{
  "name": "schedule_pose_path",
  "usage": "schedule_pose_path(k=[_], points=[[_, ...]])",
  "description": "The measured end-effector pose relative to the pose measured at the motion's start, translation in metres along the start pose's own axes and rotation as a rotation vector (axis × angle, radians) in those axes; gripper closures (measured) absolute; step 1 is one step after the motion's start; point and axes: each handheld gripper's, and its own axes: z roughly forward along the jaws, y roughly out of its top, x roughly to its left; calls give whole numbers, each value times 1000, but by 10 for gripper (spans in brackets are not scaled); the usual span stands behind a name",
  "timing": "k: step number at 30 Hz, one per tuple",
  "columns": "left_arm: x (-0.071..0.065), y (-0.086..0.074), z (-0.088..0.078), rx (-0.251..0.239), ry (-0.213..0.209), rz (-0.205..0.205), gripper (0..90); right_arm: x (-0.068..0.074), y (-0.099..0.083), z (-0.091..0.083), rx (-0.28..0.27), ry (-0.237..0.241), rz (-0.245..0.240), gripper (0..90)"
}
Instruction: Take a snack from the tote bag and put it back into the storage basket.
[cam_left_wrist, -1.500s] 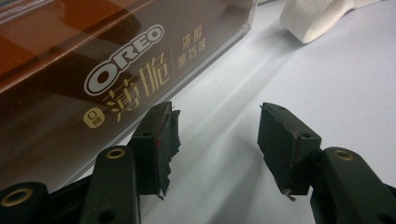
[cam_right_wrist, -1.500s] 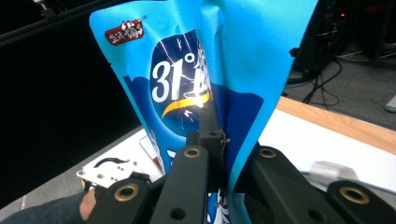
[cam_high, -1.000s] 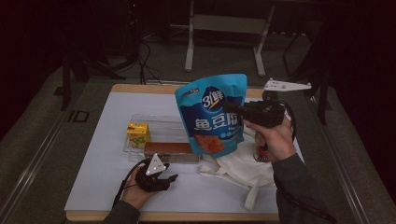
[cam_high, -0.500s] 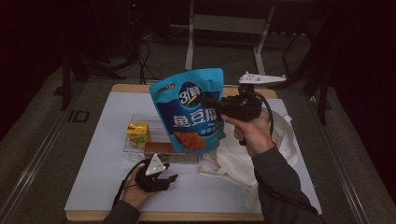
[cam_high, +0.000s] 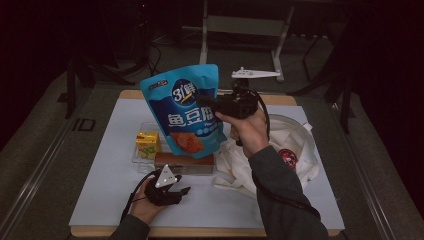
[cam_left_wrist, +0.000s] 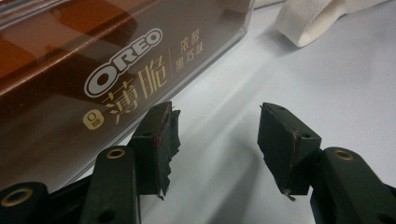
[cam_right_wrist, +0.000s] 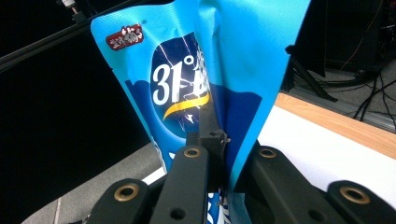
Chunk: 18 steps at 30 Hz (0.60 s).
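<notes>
Above the counter, the right claw pinches only the blue snack pouch edge, which might slip, while the left claw rests open.

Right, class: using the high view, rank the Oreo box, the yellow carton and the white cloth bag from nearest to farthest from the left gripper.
1. Oreo box, just beyond the left gripper.
2. Yellow carton, farther back, to the left, in the clear tray.
3. White cloth bag, off to the right.
</notes>
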Motion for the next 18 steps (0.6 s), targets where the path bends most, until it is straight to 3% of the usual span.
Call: schedule_pose_path(k=[18], points=[[0, 0, 0, 1, -3, 1, 461, -14, -10, 34, -2, -36, 56, 886]])
